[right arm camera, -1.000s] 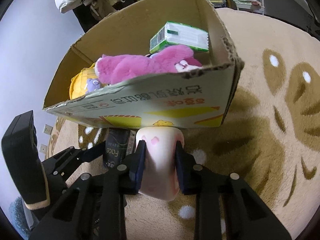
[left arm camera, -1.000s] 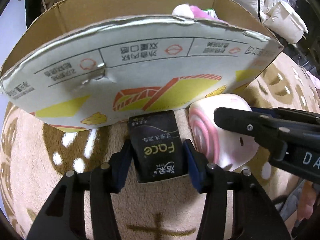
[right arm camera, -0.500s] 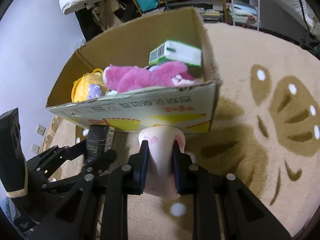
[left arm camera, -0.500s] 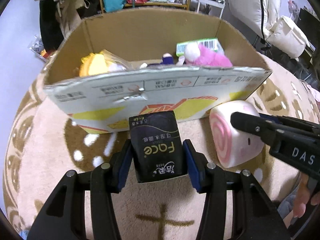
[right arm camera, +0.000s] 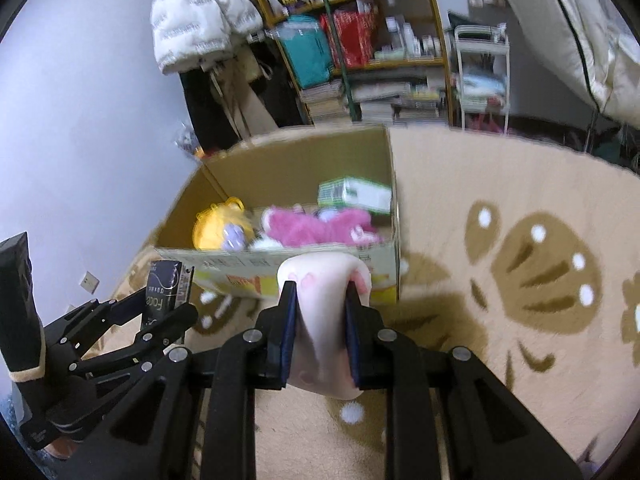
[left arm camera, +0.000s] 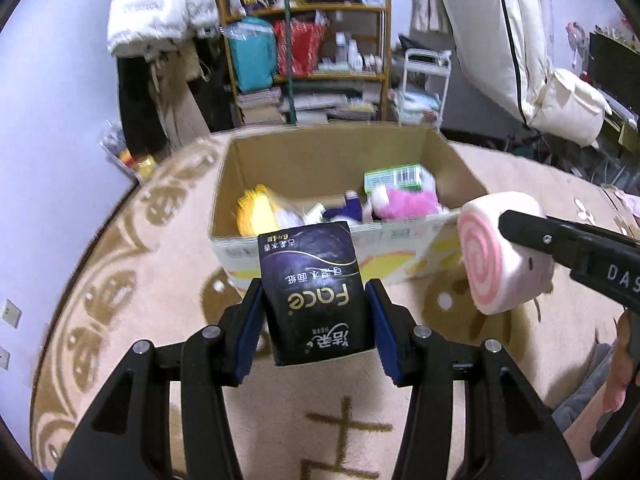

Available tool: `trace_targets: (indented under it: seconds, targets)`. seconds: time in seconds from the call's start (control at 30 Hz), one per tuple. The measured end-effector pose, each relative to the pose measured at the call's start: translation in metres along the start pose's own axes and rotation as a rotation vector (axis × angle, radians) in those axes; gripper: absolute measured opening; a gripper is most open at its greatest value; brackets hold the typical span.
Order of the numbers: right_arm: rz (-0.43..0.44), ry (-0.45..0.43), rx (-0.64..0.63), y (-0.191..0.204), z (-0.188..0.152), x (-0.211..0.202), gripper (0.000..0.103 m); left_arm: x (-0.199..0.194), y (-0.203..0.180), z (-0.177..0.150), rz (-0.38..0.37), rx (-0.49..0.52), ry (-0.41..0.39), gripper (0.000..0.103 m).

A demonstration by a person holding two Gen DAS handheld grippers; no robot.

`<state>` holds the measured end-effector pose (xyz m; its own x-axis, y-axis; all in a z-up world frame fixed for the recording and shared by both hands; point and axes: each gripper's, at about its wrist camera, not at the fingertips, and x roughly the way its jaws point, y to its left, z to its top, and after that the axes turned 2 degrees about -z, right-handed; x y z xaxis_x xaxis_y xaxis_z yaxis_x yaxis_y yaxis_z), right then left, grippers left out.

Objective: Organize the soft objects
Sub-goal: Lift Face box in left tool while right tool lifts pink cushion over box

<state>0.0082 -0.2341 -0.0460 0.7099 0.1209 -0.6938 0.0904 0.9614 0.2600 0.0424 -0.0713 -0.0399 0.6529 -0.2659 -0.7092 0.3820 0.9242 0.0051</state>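
So my left claw (left arm camera: 316,322) is clamped on a black pack of tissues (left arm camera: 314,292), blue pads pressed on both its sides, label upside down from where I look. My right claw (right arm camera: 320,332) is squeezed tight on a squishy pink-and-white swirl roll toy (right arm camera: 324,320), soft enough that it's pinched in between the pads; from the left wrist view you can see its spiral end face (left arm camera: 480,256) sticking out, held up in the air off to the right of the tissues. Both things are off the floor, above the beige rug (right arm camera: 500,184) with the brown patterns, on the near side of the cardboard box (left arm camera: 312,156). The box sits open on the rug just past them, and inside there's a yellow plush (right arm camera: 218,230) on the left, a pink plush (right arm camera: 316,228) in the middle-right, something small and purple beside it, and a green-and-white carton (right arm camera: 354,194) toward the back right corner. Further back it's a cluttered shelf (left arm camera: 308,12) and a white puffy jacket (right arm camera: 192,12) hanging by the wall.
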Motion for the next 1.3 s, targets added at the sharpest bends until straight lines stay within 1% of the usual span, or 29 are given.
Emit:
trace_targets:
  seconds: [0.07,0.13,0.27,0.37,0.57,0.73,0.87,0.93,1.07,1.3]
  targets:
    - [0.009,-0.046,-0.013,0.005,0.004,-0.011,0.023,-0.011,0.000,0.005,0.030,0.005,-0.048,0.049]
    - [0.020,-0.101,-0.025,0.010,0.008,-0.020,0.023,-0.025,0.001,0.010,0.072,0.010,-0.123,0.049]
    - [0.030,-0.195,-0.046,0.019,0.013,-0.034,0.023,-0.048,0.009,0.019,0.097,-0.028,-0.228,0.049]
    - [0.034,-0.255,-0.034,0.020,0.018,-0.044,0.023,-0.062,0.015,0.025,0.119,-0.034,-0.287,0.049]
    - [0.053,-0.336,-0.036,0.016,0.027,-0.057,0.023,-0.081,0.018,0.036,0.130,-0.018,-0.368,0.049]
    - [0.058,-0.393,-0.066,0.019,0.044,-0.068,0.023,-0.099,0.019,0.052,0.089,-0.018,-0.425,0.049]
    - [0.061,-0.443,-0.098,0.025,0.061,-0.078,0.023,-0.113,0.019,0.070,0.105,-0.010,-0.489,0.049]
    - [0.062,-0.457,-0.107,0.026,0.067,-0.080,0.023,-0.117,0.019,0.078,0.105,-0.014,-0.505,0.049]
    - [0.062,-0.480,-0.132,0.028,0.080,-0.081,0.023,-0.118,0.018,0.097,0.128,-0.008,-0.539,0.049]
    - [0.061,-0.509,-0.151,0.030,0.098,-0.076,0.023,-0.105,0.020,0.116,0.133,-0.027,-0.552,0.049]
